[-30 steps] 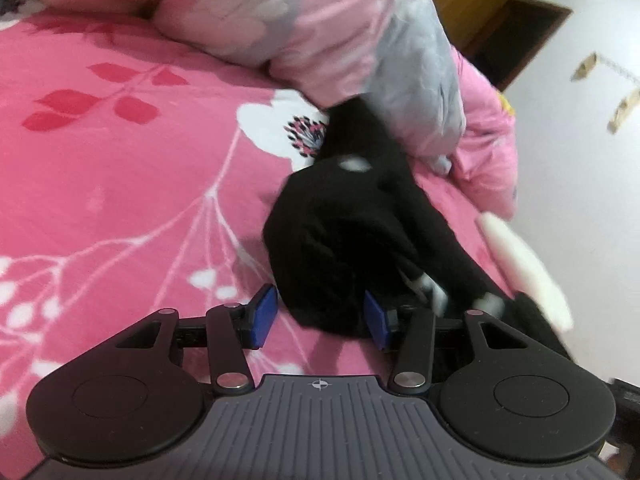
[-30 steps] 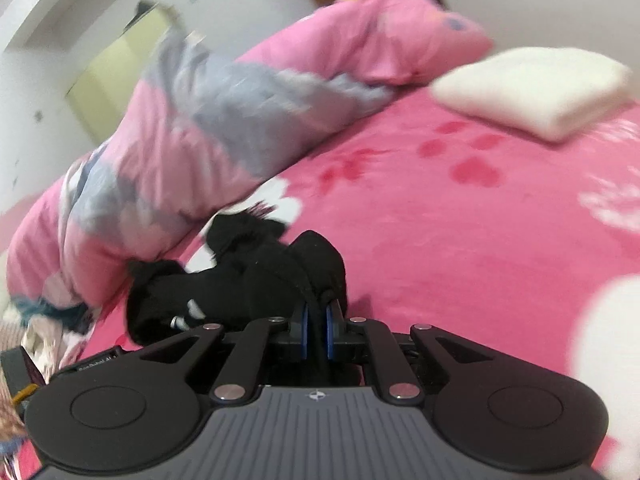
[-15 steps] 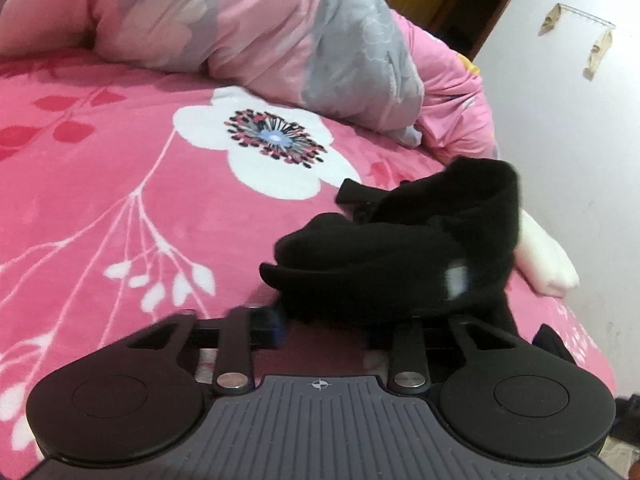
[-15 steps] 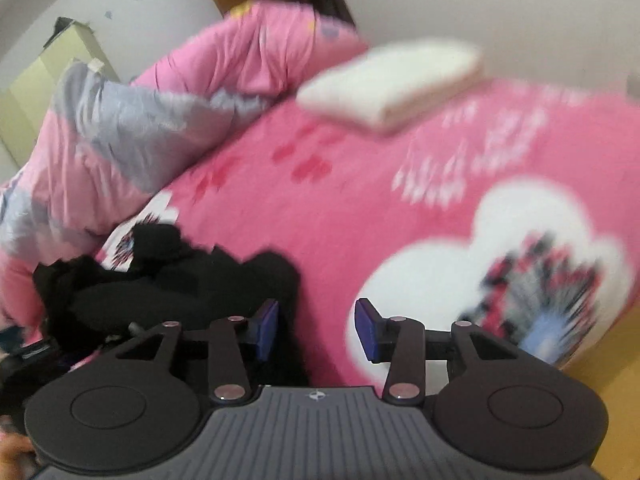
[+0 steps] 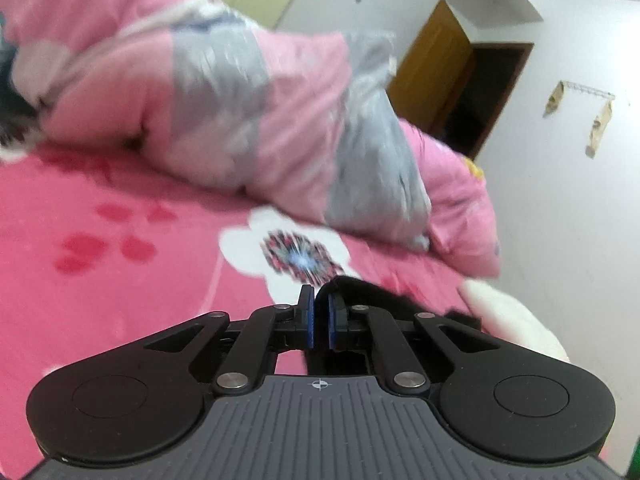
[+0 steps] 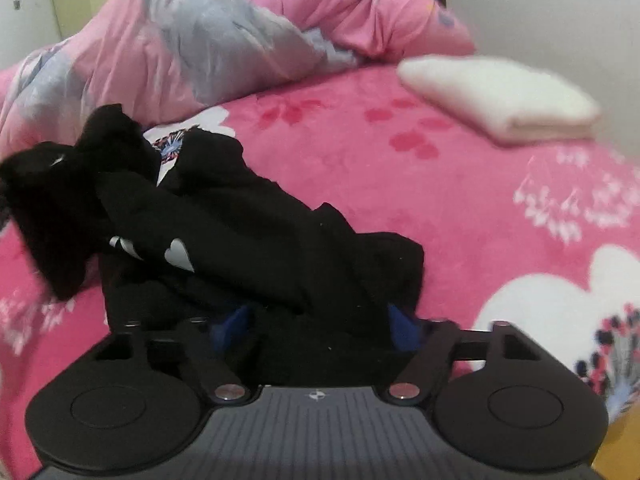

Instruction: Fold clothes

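My left gripper [image 5: 319, 316] pinches, it seems, an edge of the black garment [image 6: 240, 232]; my right gripper [image 6: 320, 320] gapes wide around the bunched cloth on the pink bedspread [image 6: 460, 200]. Step: gathering corners. Next: close right, spread flat. Beyond, a folded white towel [image 6: 500, 100].

Black garment [image 6: 248, 232]: crumpled, its type unreadable; the near end drapes over the right gripper [image 6: 316, 328], hiding most of both blue pads [image 6: 400, 326] and whatever lies between them. Its far left end is smeared.

Same garment, left wrist view [image 5: 360, 292]: only a dark fold shows behind the left gripper [image 5: 319, 322]; the rest sits under the black linkage, and cloth between the near-closed pads cannot be confirmed.

Quilt [image 5: 224, 112]: motion-blurred, pattern indistinct, cut off at the left edge.

Folded white item [image 5: 512, 320]: partly hidden by the gripper body, blurred.

Wall hangings [image 5: 596, 124]: too small to identify.
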